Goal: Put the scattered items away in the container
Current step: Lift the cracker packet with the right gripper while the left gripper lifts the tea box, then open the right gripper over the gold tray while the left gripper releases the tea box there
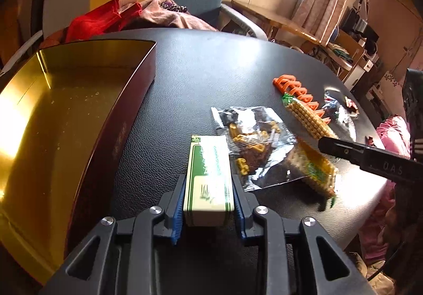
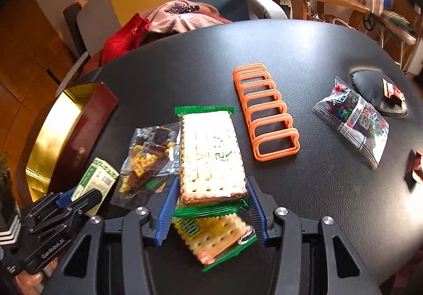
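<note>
Two cracker packs (image 2: 211, 152), two clear bags (image 2: 148, 160) (small parts inside) — one green box (image 2: 96, 180), one orange rack (image 2: 267, 112).

Far left: open gold-lined tin container (image 1: 66, 115) on black leather-textured table (image 2: 304, 51).
Centre: clear bag of yellow bricks (image 2: 148, 155) between green-and-white carton (image 2: 96, 178) and green-edged cracker packet (image 2: 210, 152).
Right: orange plastic slotted rack (image 2: 264, 112).

Gold-lined, dark red container (image 1: 79, 99), open and empty, left of frame.

Green-and-white box (image 1: 210, 176) bottom centre, lengthwise.

Clear bag of yellow and brown pieces (image 1: 251, 141) just right of the box.

Cracker pack (image 2: 211, 155) centre of right wrist view, raised over a second pack (image 2: 211, 239).

Orange rack (image 2: 264, 112) upper centre right.

Clear bag of coloured pieces (image 2: 354, 118) far right.
</note>
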